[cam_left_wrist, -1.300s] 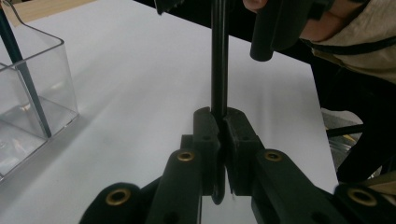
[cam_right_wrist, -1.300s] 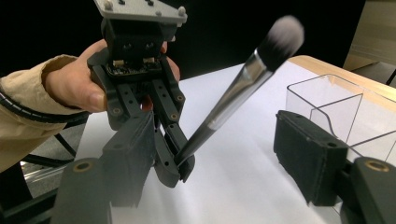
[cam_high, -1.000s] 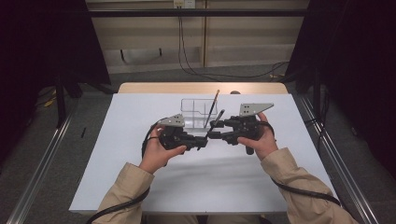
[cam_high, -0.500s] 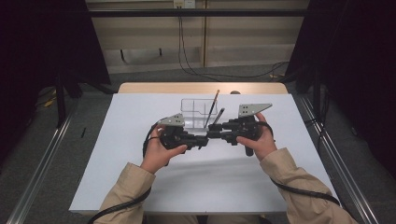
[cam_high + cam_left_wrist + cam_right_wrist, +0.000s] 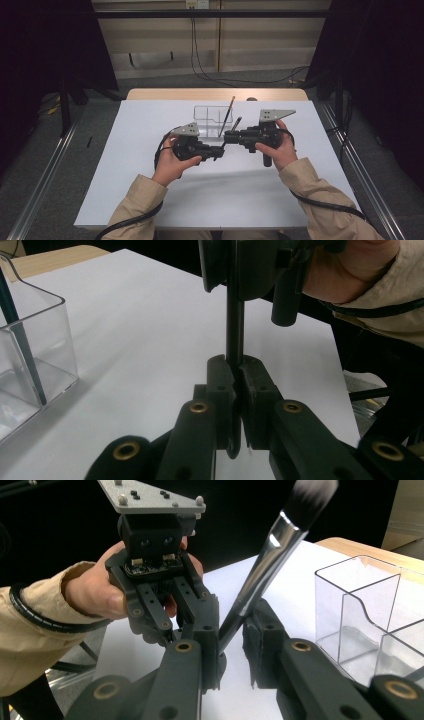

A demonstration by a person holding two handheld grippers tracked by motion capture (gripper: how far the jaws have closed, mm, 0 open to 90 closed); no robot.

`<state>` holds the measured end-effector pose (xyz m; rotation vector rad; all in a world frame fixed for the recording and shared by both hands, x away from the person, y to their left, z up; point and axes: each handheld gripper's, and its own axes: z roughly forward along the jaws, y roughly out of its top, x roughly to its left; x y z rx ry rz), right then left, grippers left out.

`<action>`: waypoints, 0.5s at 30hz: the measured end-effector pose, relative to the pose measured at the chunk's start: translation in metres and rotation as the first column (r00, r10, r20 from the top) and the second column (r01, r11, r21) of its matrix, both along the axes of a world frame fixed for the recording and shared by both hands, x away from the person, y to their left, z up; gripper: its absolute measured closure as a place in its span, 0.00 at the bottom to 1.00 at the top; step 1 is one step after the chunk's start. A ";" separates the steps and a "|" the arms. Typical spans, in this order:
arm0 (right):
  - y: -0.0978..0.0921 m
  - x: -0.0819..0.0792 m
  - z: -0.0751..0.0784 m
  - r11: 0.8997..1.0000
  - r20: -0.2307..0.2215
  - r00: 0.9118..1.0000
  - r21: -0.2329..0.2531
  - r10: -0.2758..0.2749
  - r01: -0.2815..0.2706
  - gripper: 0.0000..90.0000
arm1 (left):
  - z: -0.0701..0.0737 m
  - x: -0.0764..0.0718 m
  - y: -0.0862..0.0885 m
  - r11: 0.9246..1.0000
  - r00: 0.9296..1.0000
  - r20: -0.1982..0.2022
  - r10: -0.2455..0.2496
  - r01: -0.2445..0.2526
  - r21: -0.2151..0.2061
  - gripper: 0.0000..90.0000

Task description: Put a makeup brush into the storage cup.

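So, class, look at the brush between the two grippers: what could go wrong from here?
1. The left gripper pinches the brush handle near its end, so the brush may pivot or slip.
2. The right gripper has its jaws apart around the handle; letting go with the left first would likely drop it.

Soft, even light falls from above on the white worktop (image 5: pixel 150 190), with faint shadows; the surroundings stay dark. In the right gripper view the brush (image 5: pixel 270 570) bristles blur, perhaps out of focus, and its ferrule glints. Near fingers look soft.
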<state>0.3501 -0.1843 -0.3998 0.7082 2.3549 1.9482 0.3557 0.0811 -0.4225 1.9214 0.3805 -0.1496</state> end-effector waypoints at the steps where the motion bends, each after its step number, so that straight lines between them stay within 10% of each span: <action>1: 0.000 0.000 0.000 1.000 -0.002 1.000 0.005 -0.004 0.004 0.86 | 0.000 0.000 0.000 1.000 1.000 0.001 0.002 -0.002 -0.001 0.94; 15: 0.001 0.001 0.001 0.998 -0.070 0.998 0.064 -0.005 0.009 0.93 | 0.000 0.000 -0.009 1.000 1.000 0.013 -0.009 0.009 0.009 0.92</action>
